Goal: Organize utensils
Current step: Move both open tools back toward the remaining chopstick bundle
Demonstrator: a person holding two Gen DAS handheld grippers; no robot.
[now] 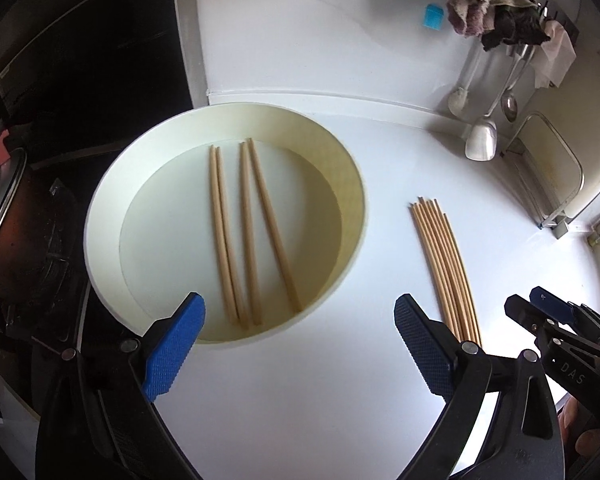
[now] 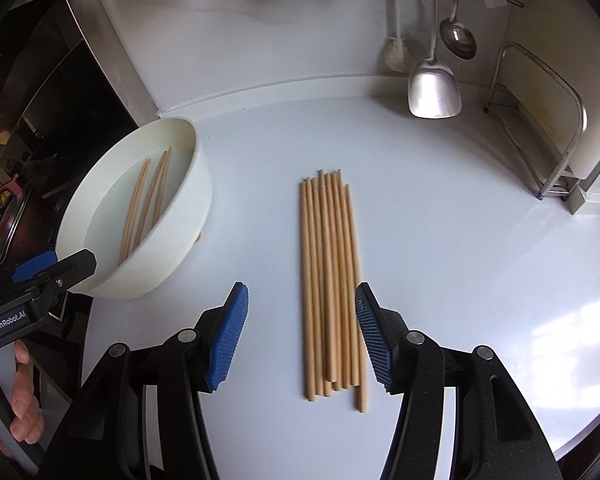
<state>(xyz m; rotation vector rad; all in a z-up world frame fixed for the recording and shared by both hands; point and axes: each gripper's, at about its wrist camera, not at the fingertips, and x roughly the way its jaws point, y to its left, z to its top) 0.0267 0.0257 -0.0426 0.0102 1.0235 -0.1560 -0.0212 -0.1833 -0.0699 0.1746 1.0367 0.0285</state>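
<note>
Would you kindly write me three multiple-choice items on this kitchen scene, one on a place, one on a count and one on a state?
1. Where does the loose bundle of chopsticks lie?
A. inside the white basin
B. on the white counter, to the right of the basin
C. on the stove

2. How many chopsticks lie in the white basin?
A. two
B. four
C. eight

3. How does the right gripper stand?
A. open, its blue pads on either side of the bundle
B. shut on one chopstick
C. shut and empty

Answers:
1. B, as the bundle rests flat on the counter beside the basin.
2. B, as the left wrist view shows two pairs on the basin's floor.
3. A, as the pads stand apart and nothing is pinched between them.
</note>
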